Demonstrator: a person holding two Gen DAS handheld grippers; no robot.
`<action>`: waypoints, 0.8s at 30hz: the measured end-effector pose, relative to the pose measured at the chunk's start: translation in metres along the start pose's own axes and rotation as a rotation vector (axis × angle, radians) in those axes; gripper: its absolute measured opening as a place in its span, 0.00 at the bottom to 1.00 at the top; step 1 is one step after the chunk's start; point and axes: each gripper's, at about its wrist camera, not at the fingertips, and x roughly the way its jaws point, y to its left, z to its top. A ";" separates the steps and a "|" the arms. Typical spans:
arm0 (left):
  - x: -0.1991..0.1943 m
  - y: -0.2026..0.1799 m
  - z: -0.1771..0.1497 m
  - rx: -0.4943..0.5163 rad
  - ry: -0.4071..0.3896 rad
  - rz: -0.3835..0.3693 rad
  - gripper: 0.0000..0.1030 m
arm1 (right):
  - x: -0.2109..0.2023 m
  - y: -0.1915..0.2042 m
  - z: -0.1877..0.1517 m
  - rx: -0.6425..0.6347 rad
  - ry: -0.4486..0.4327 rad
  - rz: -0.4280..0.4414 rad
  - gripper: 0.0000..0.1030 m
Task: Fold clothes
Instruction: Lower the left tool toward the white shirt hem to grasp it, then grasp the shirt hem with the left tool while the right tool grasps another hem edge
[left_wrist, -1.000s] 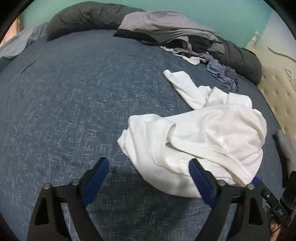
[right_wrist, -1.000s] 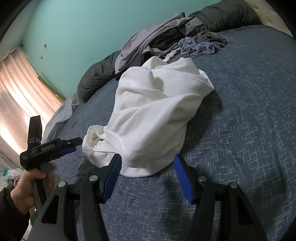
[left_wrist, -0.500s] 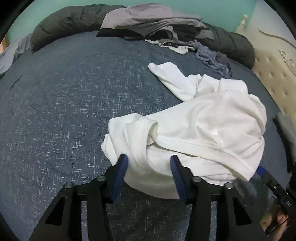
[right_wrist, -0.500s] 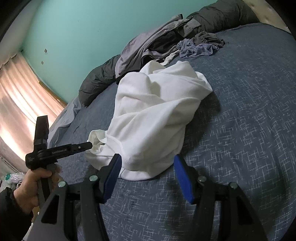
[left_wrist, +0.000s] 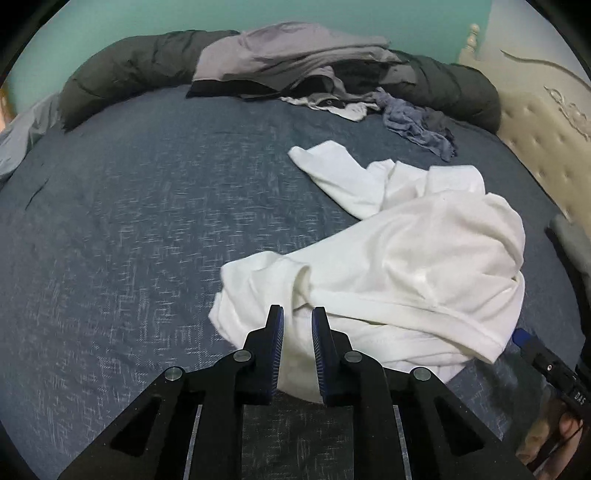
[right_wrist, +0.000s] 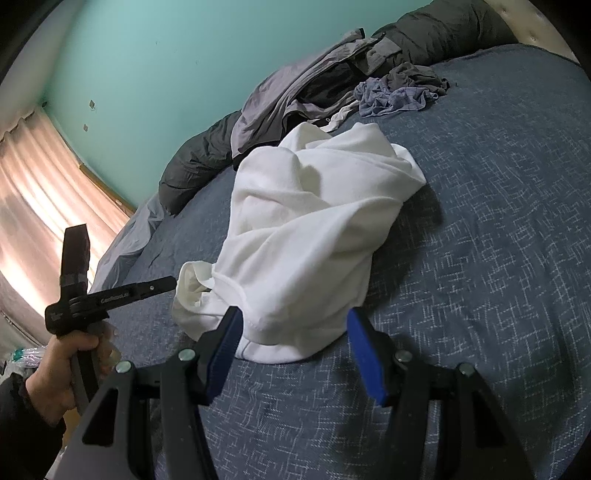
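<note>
A: At the near edge of the bed, what do the fingers (left_wrist: 277, 343) of the left gripper (left_wrist: 297, 332) show?

B: Two black fingers with blue pads, a narrow gap between them, the jaws closing. A fold of the white T-shirt (left_wrist: 406, 266) lies in that gap at the garment's near hem; whether the pads already press on the cloth cannot be told.

A: And the right gripper (right_wrist: 295, 347)?

B: Its fingers (right_wrist: 364, 350) stand moderately apart, holding nothing. They hover just in front of the same shirt's (right_wrist: 310, 221) hem, which lies between them in view but apart from both pads.

A: Where does the shirt lie?

B: Crumpled in a heap on the dark blue bedspread (left_wrist: 129, 221), one sleeve stretched toward the far side of the bed.

A: Farther out?

B: A pile of grey clothes (left_wrist: 288, 62) rests on a dark rolled duvet (left_wrist: 122, 70) along the far edge, with a crumpled blue-grey garment (left_wrist: 417, 125) just beside it. A tufted cream headboard (left_wrist: 543, 140) stands at the right of the left wrist view. Behind all is a turquoise wall (right_wrist: 166, 74), with a lit curtain (right_wrist: 40, 192) at the left of the right wrist view, where a hand (right_wrist: 62, 373) grips the left gripper's handle.
</note>
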 end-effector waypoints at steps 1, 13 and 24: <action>0.005 0.001 0.001 -0.004 0.010 0.004 0.17 | 0.000 0.000 0.000 0.000 0.001 -0.001 0.58; 0.031 0.022 0.001 -0.067 0.073 0.008 0.04 | 0.008 0.000 0.000 -0.003 0.028 0.000 0.58; -0.035 0.022 -0.006 -0.014 -0.022 -0.065 0.04 | 0.025 0.030 -0.006 -0.137 0.101 0.029 0.15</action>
